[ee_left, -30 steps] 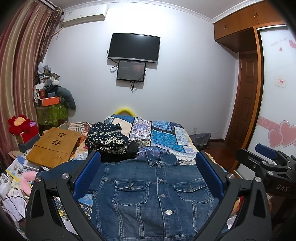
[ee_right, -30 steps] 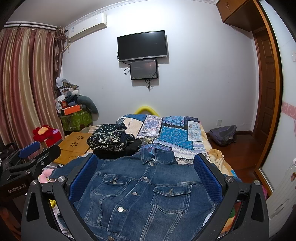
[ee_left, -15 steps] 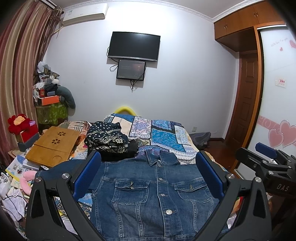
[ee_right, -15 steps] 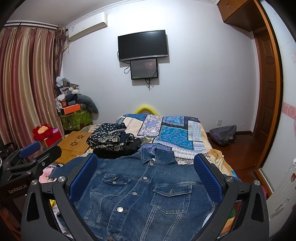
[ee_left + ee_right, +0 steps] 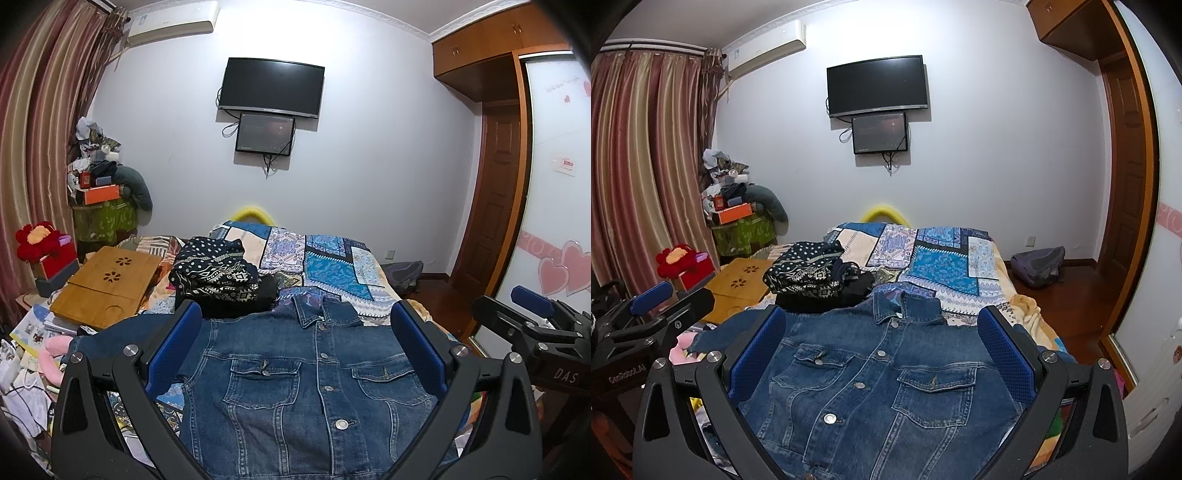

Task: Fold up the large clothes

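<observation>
A blue denim jacket point(image 5: 303, 384) lies flat and buttoned, front up, on the near end of the bed, collar pointing away; it also shows in the right wrist view point(image 5: 882, 384). My left gripper point(image 5: 295, 332) is open and empty, held above the jacket with its blue pads wide apart. My right gripper point(image 5: 882, 332) is open and empty too, above the jacket. The right gripper shows at the right edge of the left wrist view point(image 5: 532, 314). The left gripper shows at the left edge of the right wrist view point(image 5: 650, 306).
A pile of dark patterned clothes point(image 5: 218, 277) sits on the patchwork bedspread point(image 5: 332, 262) just beyond the jacket's left shoulder. A wooden lap tray point(image 5: 107, 280) lies at the left. Clutter covers the floor at the left point(image 5: 26, 362). A grey backpack point(image 5: 1038, 266) lies on the floor at the right.
</observation>
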Demonstrator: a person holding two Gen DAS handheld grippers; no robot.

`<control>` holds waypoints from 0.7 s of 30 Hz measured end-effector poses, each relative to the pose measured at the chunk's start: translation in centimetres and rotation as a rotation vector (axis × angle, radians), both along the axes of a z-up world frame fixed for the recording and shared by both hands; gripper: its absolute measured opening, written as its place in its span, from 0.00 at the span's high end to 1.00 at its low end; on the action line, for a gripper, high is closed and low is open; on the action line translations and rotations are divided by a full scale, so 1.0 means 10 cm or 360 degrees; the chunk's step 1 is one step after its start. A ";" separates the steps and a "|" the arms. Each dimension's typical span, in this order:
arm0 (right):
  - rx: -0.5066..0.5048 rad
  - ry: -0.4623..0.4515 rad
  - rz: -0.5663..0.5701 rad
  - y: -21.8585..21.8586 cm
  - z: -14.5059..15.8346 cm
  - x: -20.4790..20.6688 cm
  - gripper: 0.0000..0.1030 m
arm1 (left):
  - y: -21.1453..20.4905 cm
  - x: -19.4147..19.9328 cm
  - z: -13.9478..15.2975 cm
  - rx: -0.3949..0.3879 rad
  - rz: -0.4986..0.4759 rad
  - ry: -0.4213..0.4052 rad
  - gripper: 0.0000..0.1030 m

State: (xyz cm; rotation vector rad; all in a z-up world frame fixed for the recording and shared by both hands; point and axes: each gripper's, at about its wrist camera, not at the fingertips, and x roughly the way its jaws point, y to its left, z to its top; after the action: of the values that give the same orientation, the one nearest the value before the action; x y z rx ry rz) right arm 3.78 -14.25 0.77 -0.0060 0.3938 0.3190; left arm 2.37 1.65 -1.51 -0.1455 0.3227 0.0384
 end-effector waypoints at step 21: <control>-0.0012 0.0239 -0.0050 0.05 -0.29 0.75 0.00 | 1.50 0.88 -0.54 -0.0052 0.0668 0.0256 0.00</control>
State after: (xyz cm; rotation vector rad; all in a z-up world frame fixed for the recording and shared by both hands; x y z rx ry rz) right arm 11.32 -13.71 -2.16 0.0168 0.5432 0.2881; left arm 11.14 16.66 -6.91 -0.2413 0.4489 0.4620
